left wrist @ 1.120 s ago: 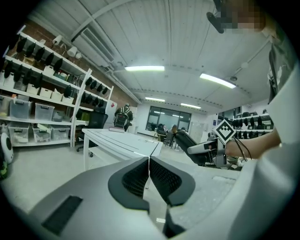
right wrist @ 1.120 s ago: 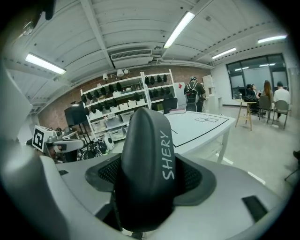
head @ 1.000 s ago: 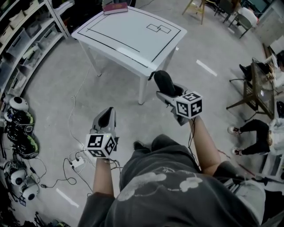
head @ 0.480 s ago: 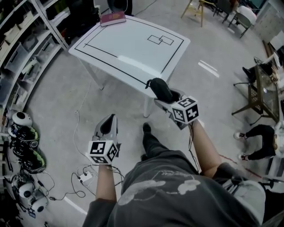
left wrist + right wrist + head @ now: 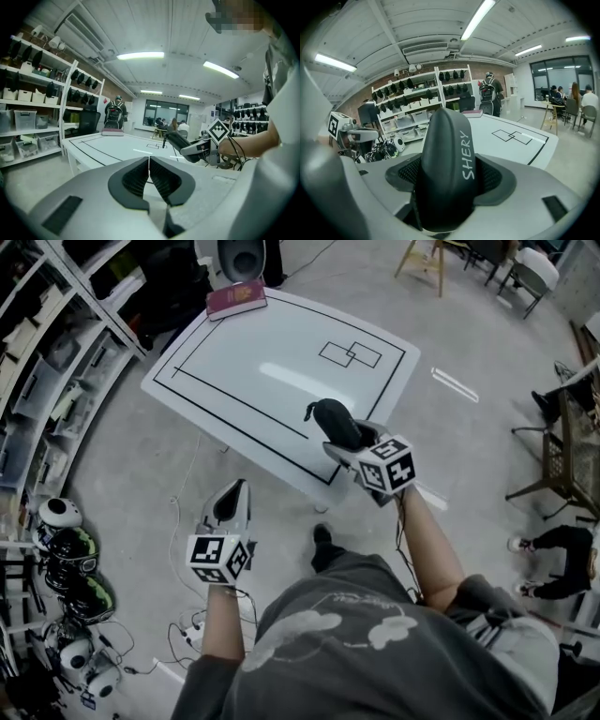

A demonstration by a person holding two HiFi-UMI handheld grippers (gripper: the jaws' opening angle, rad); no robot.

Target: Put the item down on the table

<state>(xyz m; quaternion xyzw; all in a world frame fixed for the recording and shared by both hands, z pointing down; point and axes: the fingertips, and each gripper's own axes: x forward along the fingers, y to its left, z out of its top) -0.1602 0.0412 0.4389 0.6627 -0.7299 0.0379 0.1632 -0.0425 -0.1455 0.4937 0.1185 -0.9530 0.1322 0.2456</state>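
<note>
The black case [image 5: 446,173] (white lettering runs along its side) is clamped between the jaws of the right gripper [image 5: 352,439], held in the air over the near edge of the white desk [image 5: 272,362]. The right forearm [image 5: 427,540] reaches forward, with its gripper tipped slightly down. The left gripper [image 5: 231,505], jaws together and empty, hangs short of the desk, above the floor [image 5: 122,474].
</note>
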